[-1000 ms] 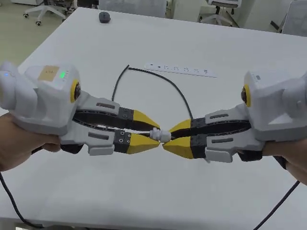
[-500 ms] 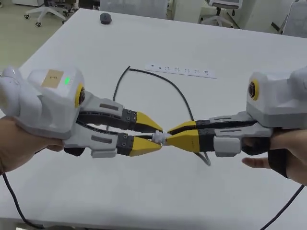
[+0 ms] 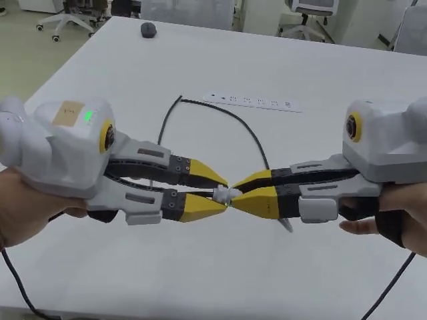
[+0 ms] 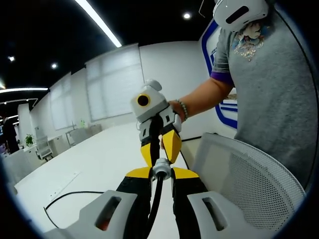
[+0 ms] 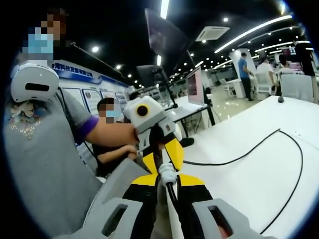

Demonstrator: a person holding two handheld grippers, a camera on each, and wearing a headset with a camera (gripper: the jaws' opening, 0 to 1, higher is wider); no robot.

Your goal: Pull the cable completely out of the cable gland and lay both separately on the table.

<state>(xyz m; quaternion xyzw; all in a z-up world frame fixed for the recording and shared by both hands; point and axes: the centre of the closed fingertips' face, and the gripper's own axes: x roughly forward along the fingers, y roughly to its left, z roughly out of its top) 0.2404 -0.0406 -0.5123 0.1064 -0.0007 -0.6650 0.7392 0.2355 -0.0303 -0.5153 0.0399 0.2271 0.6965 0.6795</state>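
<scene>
My left gripper (image 4: 161,172) is clamped on the white cable gland (image 3: 223,195), held up in the air above the white table (image 3: 200,267). My right gripper (image 5: 168,179) meets it tip to tip, its jaws pinched narrow on the black cable (image 3: 248,128) right at the gland. The cable is threaded through the gland and runs back between both pairs of jaws. Its loose length curves across the table near a white power strip (image 3: 250,102).
</scene>
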